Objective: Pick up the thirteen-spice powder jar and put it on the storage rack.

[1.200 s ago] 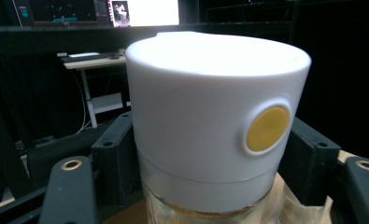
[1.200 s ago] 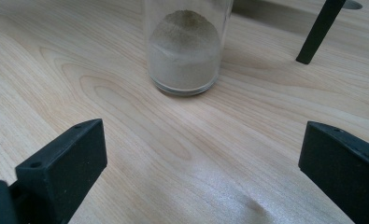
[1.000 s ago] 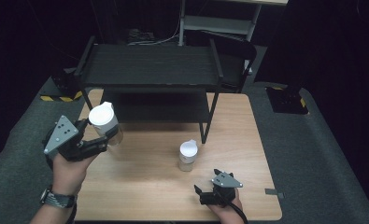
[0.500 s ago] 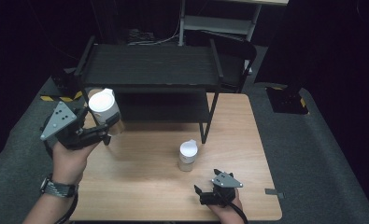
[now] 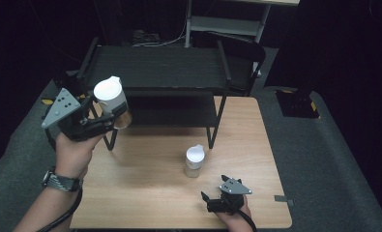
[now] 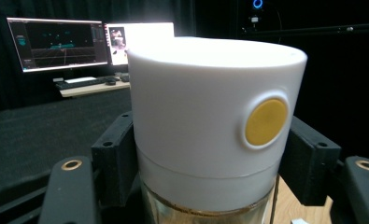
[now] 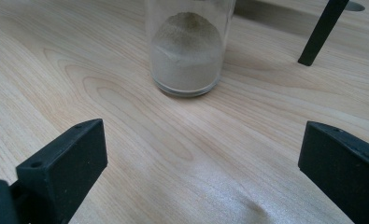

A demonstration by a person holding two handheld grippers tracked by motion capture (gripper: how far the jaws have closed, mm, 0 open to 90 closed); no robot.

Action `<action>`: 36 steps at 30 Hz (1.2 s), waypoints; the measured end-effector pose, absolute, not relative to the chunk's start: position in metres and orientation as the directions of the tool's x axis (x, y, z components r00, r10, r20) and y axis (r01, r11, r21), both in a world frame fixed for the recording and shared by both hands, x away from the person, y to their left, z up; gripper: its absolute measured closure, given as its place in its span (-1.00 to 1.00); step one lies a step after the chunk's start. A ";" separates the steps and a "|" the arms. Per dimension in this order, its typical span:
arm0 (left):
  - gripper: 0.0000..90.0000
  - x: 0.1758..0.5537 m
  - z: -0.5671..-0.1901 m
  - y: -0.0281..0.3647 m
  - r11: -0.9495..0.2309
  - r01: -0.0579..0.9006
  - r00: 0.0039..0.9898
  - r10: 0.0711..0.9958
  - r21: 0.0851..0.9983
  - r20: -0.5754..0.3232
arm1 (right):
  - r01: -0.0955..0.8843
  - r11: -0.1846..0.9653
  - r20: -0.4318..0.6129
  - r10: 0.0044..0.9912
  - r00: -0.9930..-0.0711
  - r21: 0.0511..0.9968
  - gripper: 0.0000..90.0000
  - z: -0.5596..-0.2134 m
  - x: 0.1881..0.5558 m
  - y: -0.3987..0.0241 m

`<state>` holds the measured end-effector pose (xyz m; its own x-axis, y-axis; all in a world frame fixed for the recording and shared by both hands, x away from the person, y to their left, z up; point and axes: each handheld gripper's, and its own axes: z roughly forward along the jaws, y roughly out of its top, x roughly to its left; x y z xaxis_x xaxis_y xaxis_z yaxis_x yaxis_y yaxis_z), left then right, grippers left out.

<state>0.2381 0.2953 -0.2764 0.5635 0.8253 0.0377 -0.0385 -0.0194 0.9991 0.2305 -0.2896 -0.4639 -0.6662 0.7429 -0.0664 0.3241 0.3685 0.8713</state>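
My left gripper [image 5: 104, 116] is shut on a glass spice jar [image 5: 112, 100] with a white cap, held in the air at the left of the table, in front of the black two-tier rack [image 5: 159, 72]. In the left gripper view the jar's white cap [image 6: 210, 121] with a yellow dot sits between the two jaws. A second glass jar [image 5: 195, 162] with a white cap stands on the table near the middle. My right gripper [image 5: 213, 203] rests low near the table's front edge, open, with that jar of grey-brown powder [image 7: 188, 51] a little way ahead of its jaws.
The wooden table [image 5: 150, 193] lies under both hands. The rack's black legs [image 5: 214, 130] stand on it behind the second jar; one leg [image 7: 323, 32] appears in the right gripper view. Monitors [image 6: 56, 42] glow on a desk far behind.
My left hand has lifted the jar higher and slightly toward the rack's upper shelf. The right gripper and the second jar have stayed in place.
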 end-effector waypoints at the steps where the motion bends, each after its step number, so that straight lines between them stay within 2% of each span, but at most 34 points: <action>1: -0.33 0.239 -0.274 0.295 -0.021 -0.041 0.563 0.825 0.999 0.041 | 0.324 0.369 -0.067 0.743 -0.666 0.871 -0.98 -0.464 0.230 -0.289; 22: -0.33 0.268 -0.245 0.295 0.055 -0.056 0.546 0.837 0.997 -0.016 | 0.324 0.367 -0.065 0.742 -0.667 0.872 -0.98 -0.464 0.230 -0.290; 36: -0.33 0.293 -0.229 0.284 0.041 -0.043 0.527 0.850 0.998 -0.012 | 0.322 0.364 -0.062 0.740 -0.670 0.874 -0.98 -0.464 0.231 -0.291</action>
<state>0.2933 0.2838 -0.2287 0.5273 0.8496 -0.0116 -0.0432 0.0405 0.9982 0.2310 -0.2912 -0.4644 -0.6700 0.7398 -0.0616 0.3221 0.3645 0.8737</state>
